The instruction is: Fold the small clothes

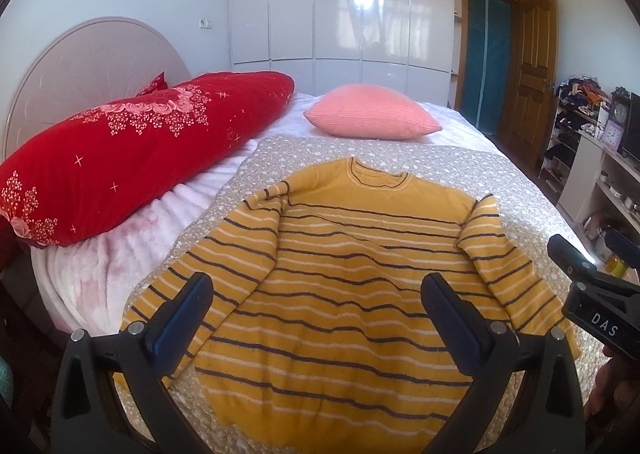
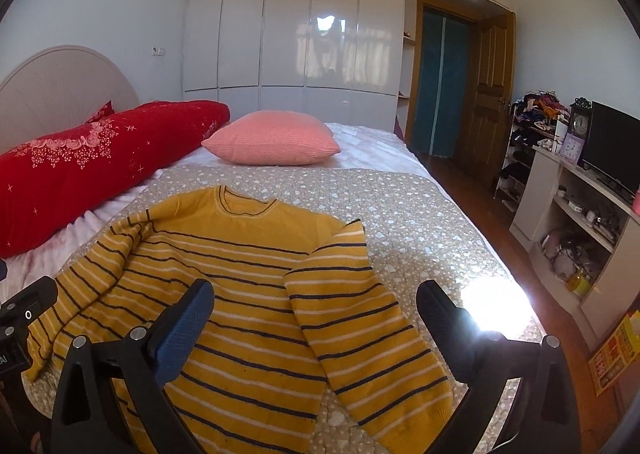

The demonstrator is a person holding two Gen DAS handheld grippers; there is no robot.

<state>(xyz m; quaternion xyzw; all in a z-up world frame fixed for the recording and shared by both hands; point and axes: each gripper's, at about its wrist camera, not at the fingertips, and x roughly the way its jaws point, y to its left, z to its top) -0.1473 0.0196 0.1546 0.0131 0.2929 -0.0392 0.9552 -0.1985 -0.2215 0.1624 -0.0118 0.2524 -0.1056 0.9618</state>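
**Operator:** Where is the garment, and why is it laid that way?

**Technician:** The yellow striped sweater (image 1: pixel 340 286) lies face up on the grey dotted bedspread (image 1: pixel 460 169), collar pointing toward the pink pillow (image 1: pixel 374 115) and hem on the side away from it. Both sleeves run down beside the body. This flat layout exposes the sleeves and side edges, which a first fold would presumably need.

**Operator:** State of the tools?

**Technician:** The left gripper (image 1: pixel 318 314) has its jaws spread wide and holds nothing. It hangs over the lower body of the sweater, on the hem side away from the pink pillow. The right gripper (image 2: pixel 316 318) is likewise spread apart and empty. It sits over the sleeve (image 2: pixel 360 310) on its own side.

**Operator:** Why that position?

**Technician:** In my judgement, each tool is staged above its own half so that both sides can be gripped together. Folding appears not yet started.

**Operator:** Hazards?

**Technician:** The red quilt (image 1: pixel 132 149) lies beside the other sleeve, nearer the headboard (image 1: pixel 80 53). The knit may sag if pinched thinly.
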